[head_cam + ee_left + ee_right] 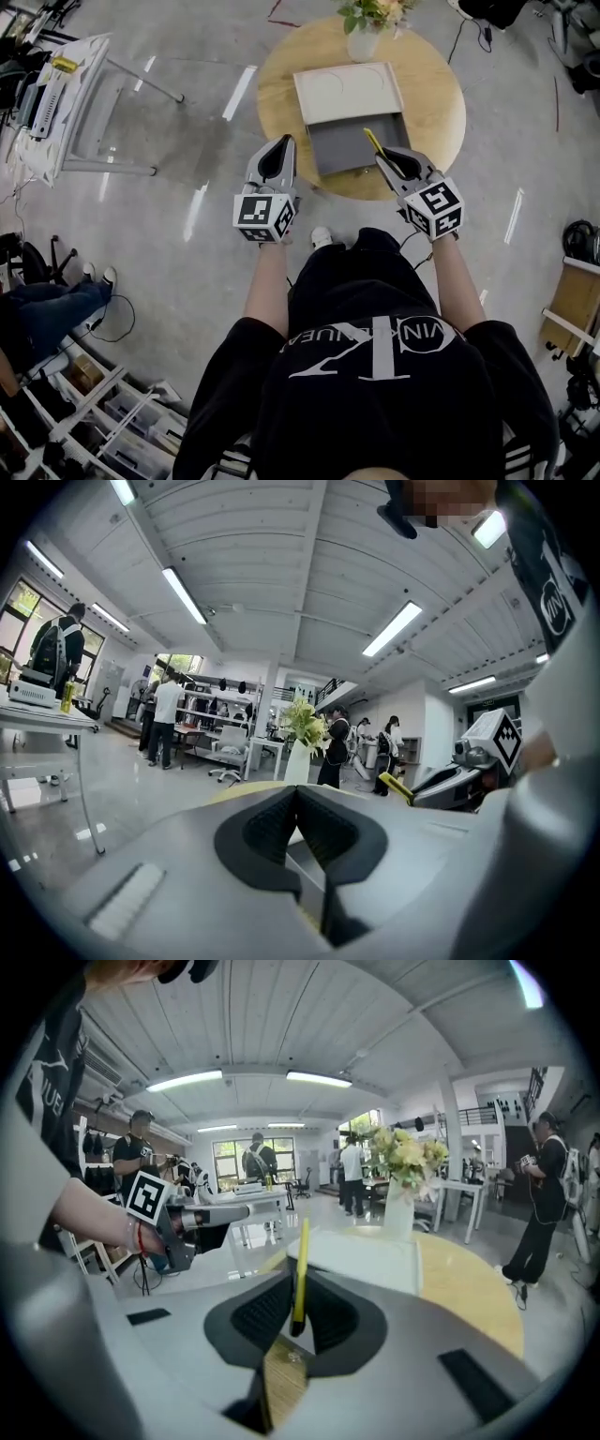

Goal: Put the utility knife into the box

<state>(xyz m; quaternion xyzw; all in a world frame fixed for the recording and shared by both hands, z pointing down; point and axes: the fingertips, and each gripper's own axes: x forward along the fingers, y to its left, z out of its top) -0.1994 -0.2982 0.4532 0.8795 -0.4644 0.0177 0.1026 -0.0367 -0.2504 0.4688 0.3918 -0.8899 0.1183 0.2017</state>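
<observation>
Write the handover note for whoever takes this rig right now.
Left gripper: jaws together, empty, held at the near left edge of the round wooden table.
Right gripper: shut on the slim yellow utility knife, which points out over the flat white and grey box.
Done: knife is in hand at the box.
Left: lower it into the box's open grey part and release; the left gripper probably isn't needed.

Bright light is cast by ceiling light strips (pixel 183 594); glare streaks are thrown on the floor (pixel 202 211); both gripper views are warped and darkened at the edges.
</observation>
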